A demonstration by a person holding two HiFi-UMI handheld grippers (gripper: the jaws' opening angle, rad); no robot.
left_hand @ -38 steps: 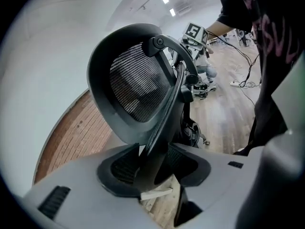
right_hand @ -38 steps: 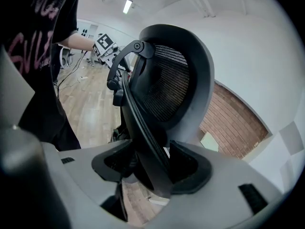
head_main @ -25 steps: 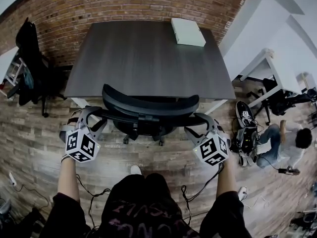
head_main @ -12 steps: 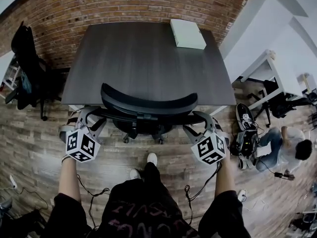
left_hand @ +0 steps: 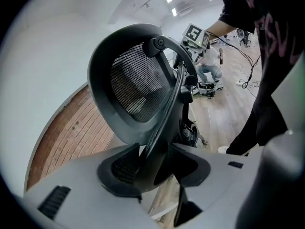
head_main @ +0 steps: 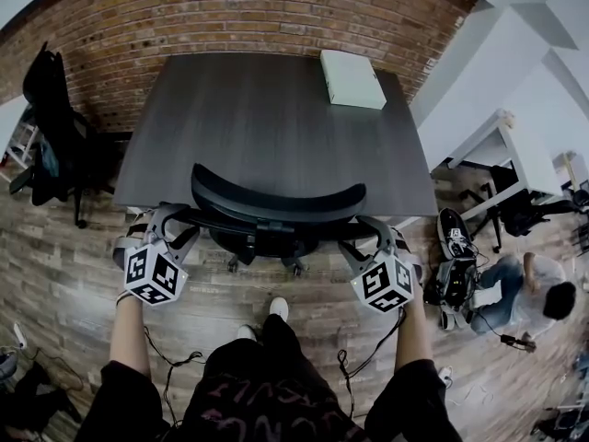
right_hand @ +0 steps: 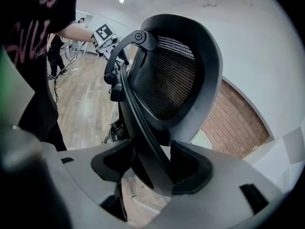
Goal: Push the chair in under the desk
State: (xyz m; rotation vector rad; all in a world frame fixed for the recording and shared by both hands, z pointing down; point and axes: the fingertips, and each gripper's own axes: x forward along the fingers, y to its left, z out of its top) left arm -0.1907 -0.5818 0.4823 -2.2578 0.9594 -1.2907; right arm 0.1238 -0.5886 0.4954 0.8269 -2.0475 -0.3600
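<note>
- The left gripper (head_main: 173, 217) is clamped on the left edge of the chair (head_main: 276, 205) back.
- The right gripper (head_main: 373, 233) is clamped on its right edge.
- The chair back stands at the desk (head_main: 267, 118) front.

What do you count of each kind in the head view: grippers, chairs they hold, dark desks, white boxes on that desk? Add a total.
Grippers: 2, left gripper and right gripper
Chair, held: 1
Desk, dark: 1
Box, white: 1
Total: 5
</note>
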